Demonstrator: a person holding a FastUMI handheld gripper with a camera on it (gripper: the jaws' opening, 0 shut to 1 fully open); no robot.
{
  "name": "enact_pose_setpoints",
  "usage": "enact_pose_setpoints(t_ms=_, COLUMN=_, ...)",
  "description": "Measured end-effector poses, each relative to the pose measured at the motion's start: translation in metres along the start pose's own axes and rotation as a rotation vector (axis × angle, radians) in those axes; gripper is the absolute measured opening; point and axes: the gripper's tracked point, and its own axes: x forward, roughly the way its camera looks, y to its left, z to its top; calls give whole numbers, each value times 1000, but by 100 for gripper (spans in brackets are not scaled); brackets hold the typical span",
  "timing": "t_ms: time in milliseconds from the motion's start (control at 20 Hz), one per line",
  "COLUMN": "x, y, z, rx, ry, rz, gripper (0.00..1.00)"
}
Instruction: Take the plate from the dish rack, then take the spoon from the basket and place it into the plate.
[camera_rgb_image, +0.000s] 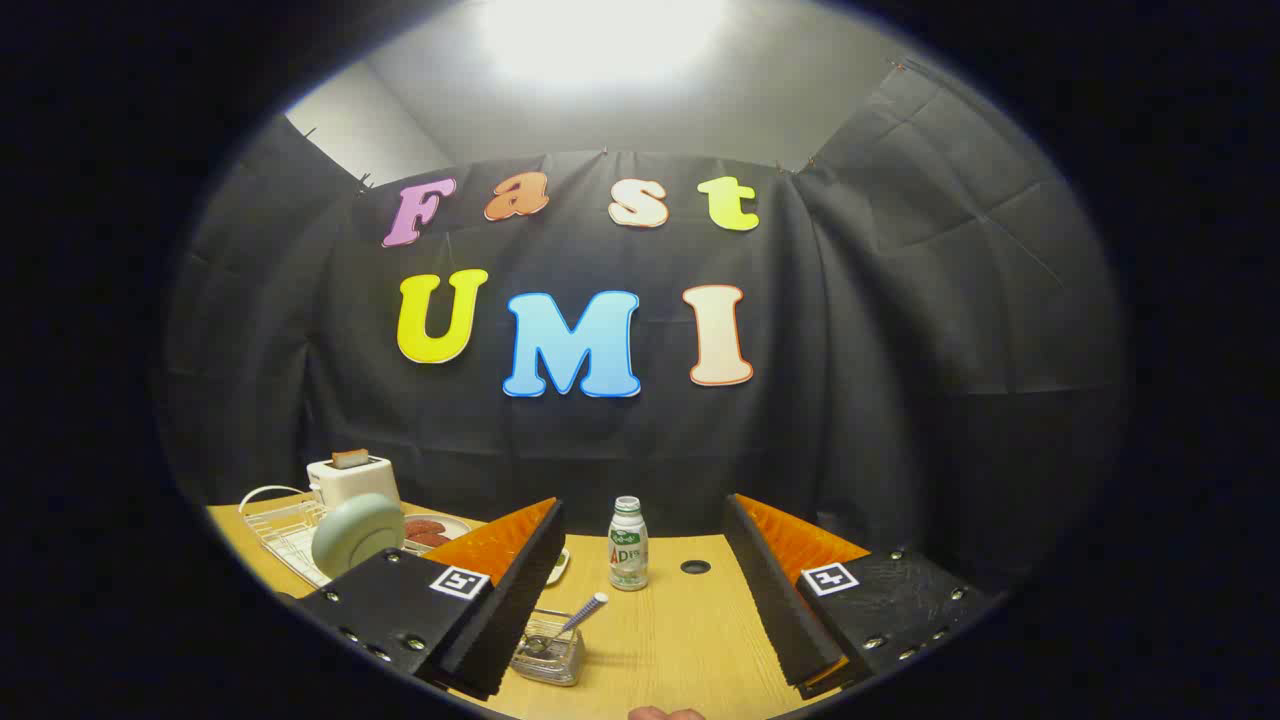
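claw (640, 590) open (empty), spoon (578, 618) in basket (548, 655)

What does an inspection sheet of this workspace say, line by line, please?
Surface: wooden table with a round hole.
Job's things: pale green plate upright in the white dish rack; spoon leaning in the clear basket.
Clutter: toaster, dish of red food, bottle.
Gripper: gripper open, holding nothing, above the table.
Cables: nothing seen.
Surroundings: black cloth wall, bright ceiling light.

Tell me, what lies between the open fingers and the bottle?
In the gripper view, only bare table lies between the open gripper and the bottle.
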Motion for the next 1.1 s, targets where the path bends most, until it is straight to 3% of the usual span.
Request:
enact_pose_setpoints(t_ms=300, x=-4, y=68, z=47, rx=44, ry=21, rz=49, gripper=98)
enact_pose_setpoints(t_ms=600, x=7, y=101, z=89, rx=55, ry=-10, rz=49, gripper=98)
enact_pose_setpoints(t_ms=1100, x=32, y=160, z=97, rx=55, ry=50, rz=91, gripper=98)
